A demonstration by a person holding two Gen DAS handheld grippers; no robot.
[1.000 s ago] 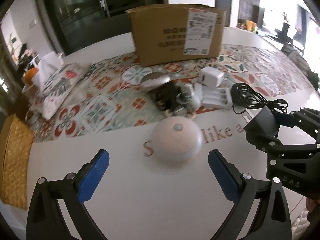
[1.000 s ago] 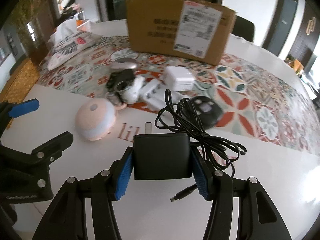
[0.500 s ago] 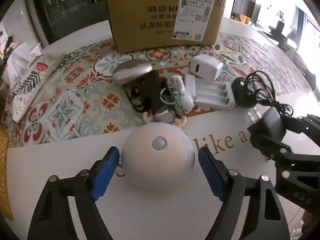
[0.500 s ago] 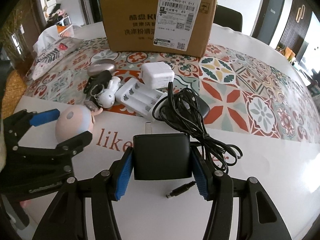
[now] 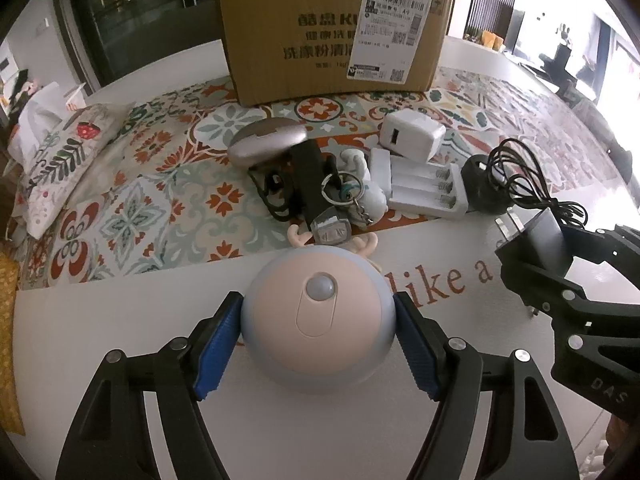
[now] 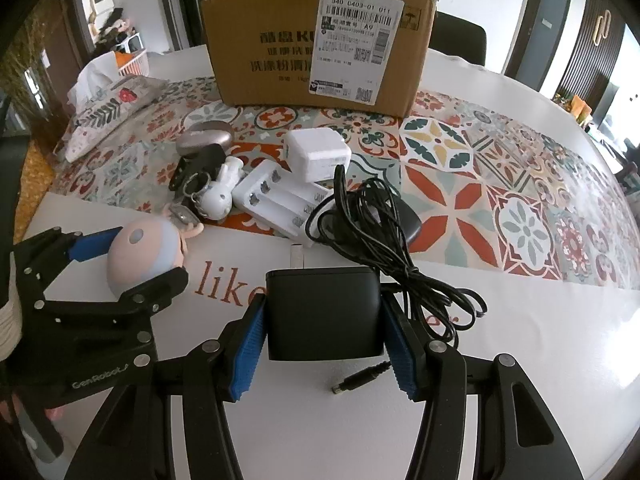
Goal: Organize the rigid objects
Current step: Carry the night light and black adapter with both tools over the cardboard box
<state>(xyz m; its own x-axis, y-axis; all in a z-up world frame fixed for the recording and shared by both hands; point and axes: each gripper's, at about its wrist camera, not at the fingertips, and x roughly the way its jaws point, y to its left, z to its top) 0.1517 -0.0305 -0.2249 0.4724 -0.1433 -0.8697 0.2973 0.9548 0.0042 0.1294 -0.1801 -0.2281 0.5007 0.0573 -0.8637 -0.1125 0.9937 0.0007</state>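
Observation:
My left gripper (image 5: 318,330) is shut on a round pink and grey night light (image 5: 316,316) that sits on the white table; it also shows in the right wrist view (image 6: 140,252). My right gripper (image 6: 322,330) is shut on a black power adapter (image 6: 323,312) with its tangled black cable (image 6: 372,232) trailing away; the adapter also shows in the left wrist view (image 5: 538,244). A brown cardboard box (image 6: 316,44) stands at the back of the patterned mat.
Between grippers and box lie a white battery charger (image 6: 280,196), a white cube charger (image 6: 316,154), a white figurine keychain (image 6: 218,194), a black flashlight (image 5: 316,184) and a silver oval case (image 5: 266,142). A floral cushion (image 5: 60,152) lies at left.
My left gripper moved forward around the night light and closed on it. My right gripper kept hold of the adapter and shifted slightly toward the box.

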